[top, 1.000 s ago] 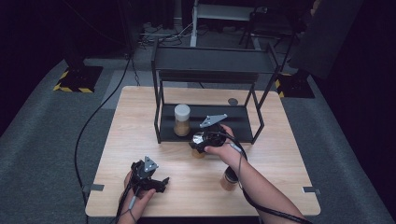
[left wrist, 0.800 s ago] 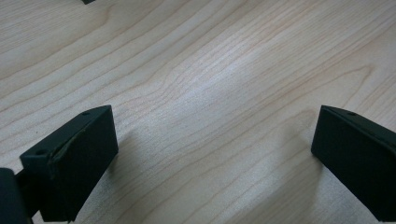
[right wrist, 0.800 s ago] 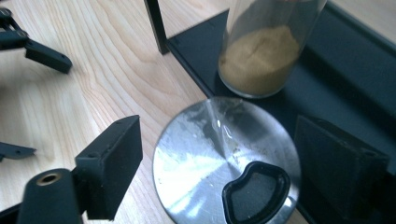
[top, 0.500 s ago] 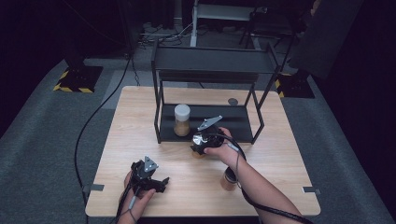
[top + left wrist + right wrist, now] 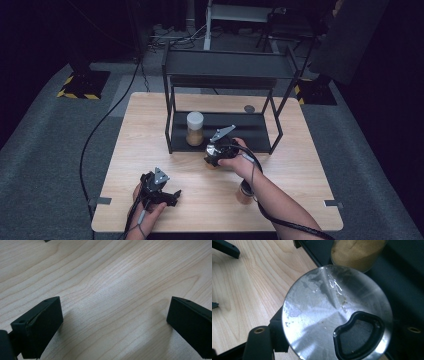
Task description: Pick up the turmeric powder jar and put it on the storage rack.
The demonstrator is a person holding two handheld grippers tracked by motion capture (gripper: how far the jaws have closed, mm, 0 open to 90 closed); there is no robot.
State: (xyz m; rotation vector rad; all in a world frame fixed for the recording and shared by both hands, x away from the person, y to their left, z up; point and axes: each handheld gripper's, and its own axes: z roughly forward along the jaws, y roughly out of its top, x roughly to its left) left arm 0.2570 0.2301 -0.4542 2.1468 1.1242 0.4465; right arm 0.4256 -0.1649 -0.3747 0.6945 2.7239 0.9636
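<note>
At frame centre on the pale wooden table (image 5: 150,125), before the black metal shelf rack (image 5: 225,65), the right gripper (image 5: 216,152) has just closed onto a silver-lidded spice jar (image 5: 337,315); lower left, the left gripper (image 5: 162,192) rests, jaws apart.

silver lid (image 5: 332,312), black rack (image 5: 225,131), pale wood table (image 5: 150,115)

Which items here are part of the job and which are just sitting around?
In play:
- right gripper, jaws just closed on the steel-lidded jar
- black rack right behind it
- white-lidded jar on the rack's lower shelf

Idle:
- left gripper, open over bare table
- jar by the right forearm
- dark disc behind the rack
</note>
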